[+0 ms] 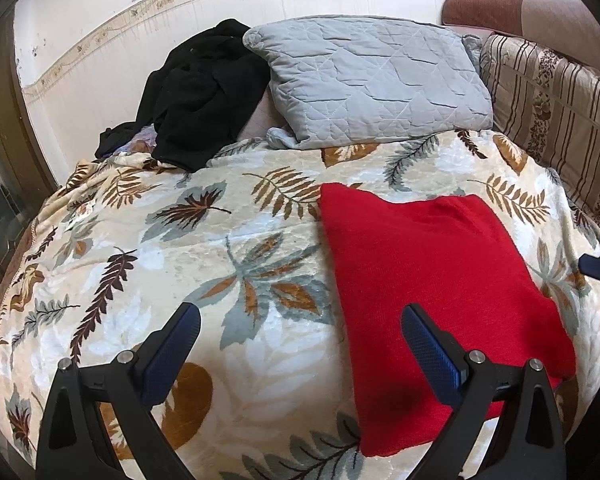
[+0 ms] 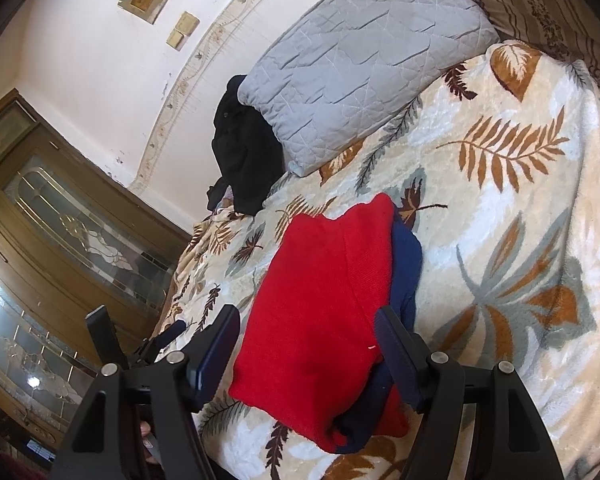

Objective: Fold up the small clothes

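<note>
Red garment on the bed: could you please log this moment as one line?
red garment: folded flat on leaf-print blanket | navy cloth: beneath it | left hand-held gripper: open, empty | right hand-held gripper: open, straddling garment

no readable text anywhere, no labels or brand marks on the clothes, no numbers, no signs, framed plaques on the wall too blurry to make out

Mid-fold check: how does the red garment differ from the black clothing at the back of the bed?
The red garment lies flat and folded into a neat rectangle; the black clothing is a crumpled heap. The red garment sits near the front, by both tongs; the black clothing lies far back against the wall, beside the grey pillow. Both rest on the leaf-patterned blanket.
</note>
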Demonstrator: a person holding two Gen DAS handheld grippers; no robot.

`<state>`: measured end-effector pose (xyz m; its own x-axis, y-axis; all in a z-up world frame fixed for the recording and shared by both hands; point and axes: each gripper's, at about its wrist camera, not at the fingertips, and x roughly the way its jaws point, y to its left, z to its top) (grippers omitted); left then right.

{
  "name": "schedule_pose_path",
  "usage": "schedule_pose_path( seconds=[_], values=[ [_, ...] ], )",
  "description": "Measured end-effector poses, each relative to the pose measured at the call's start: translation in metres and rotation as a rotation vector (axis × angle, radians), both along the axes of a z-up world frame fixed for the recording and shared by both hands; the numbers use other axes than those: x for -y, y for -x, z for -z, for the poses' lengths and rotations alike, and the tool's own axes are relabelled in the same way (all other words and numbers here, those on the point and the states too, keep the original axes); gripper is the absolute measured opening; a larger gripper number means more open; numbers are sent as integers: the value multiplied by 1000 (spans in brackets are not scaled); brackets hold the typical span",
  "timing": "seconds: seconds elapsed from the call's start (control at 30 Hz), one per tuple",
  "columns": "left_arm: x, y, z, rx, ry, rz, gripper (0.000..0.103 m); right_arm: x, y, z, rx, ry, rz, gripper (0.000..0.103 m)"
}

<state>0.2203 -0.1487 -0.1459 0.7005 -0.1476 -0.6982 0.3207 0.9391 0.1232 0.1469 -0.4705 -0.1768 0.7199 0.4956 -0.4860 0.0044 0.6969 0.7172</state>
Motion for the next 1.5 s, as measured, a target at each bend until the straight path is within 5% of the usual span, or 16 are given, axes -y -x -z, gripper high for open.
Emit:
schedule_pose_path(
  seconds=[0.23, 0.6, 1.03, 1.3, 1.5],
  values=[
    [-1, -6, 2, -52, 33, 30, 100, 1, -2, 6, -35, 1, 14, 77],
    [7, -41, 34, -411, 226, 266, 100, 15, -32, 42, -220, -98, 16, 77],
    [16, -70, 64, -684, 438, 338, 100, 17, -82, 86, -380, -167, -81, 77],
    [13, -82, 72, -726, 561, 297, 100, 2, -104, 94, -363, -179, -119, 78],
    [11, -80, 68, -683, 566, 278, 90, -20, -109, 88, -317, -132, -147, 77]
  ],
)
